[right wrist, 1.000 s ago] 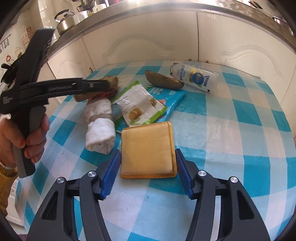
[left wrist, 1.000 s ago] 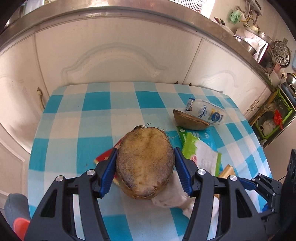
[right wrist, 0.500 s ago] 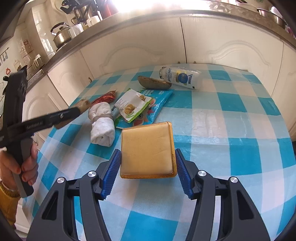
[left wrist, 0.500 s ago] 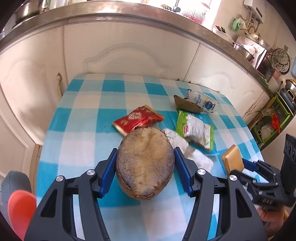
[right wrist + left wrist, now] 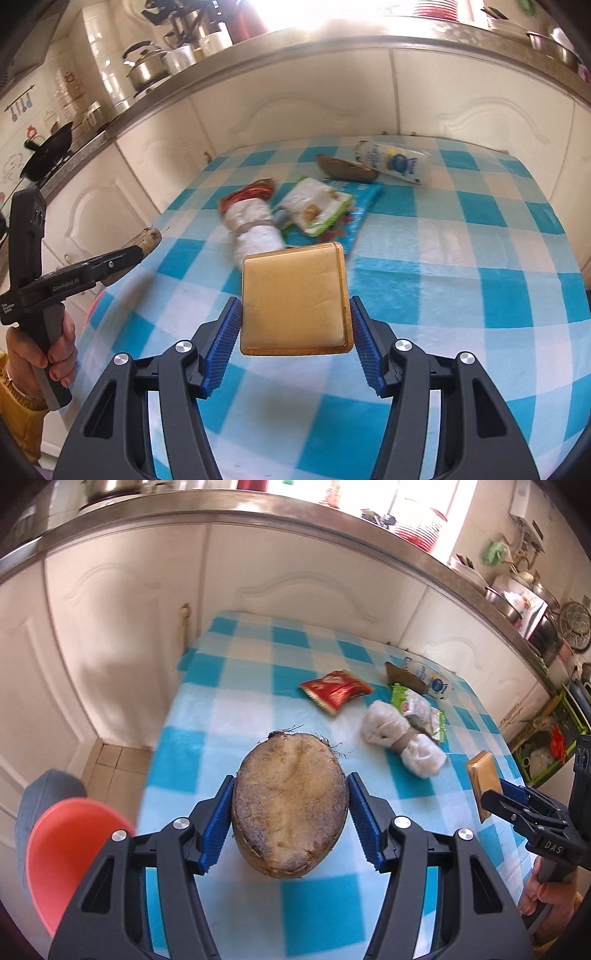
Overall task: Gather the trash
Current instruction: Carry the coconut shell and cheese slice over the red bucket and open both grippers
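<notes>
White cabinets (image 5: 122, 602) under steel counter (image 5: 295, 48), tiled floor (image 5: 114, 764)

Your desk (image 5: 207, 716) wears blue-and-white checks. You see a red wrapper (image 5: 334, 690) and a green-edged white packet (image 5: 317, 205). The pads (image 5: 223, 341) are blue.

Both wrist views look down, close; both show the checked table (image 5: 258, 672) (image 5: 461, 258).

My left gripper (image 5: 290, 825) carries the coconut shell (image 5: 290, 805) above the surface's (image 5: 258, 672) near-left edge; my right gripper (image 5: 293, 341) lifts the sponge (image 5: 293, 301) beside it. Beyond lie the rolled cloth (image 5: 256, 229), snack wrappers (image 5: 317, 205), then the bottle (image 5: 393, 160) farthest back.
</notes>
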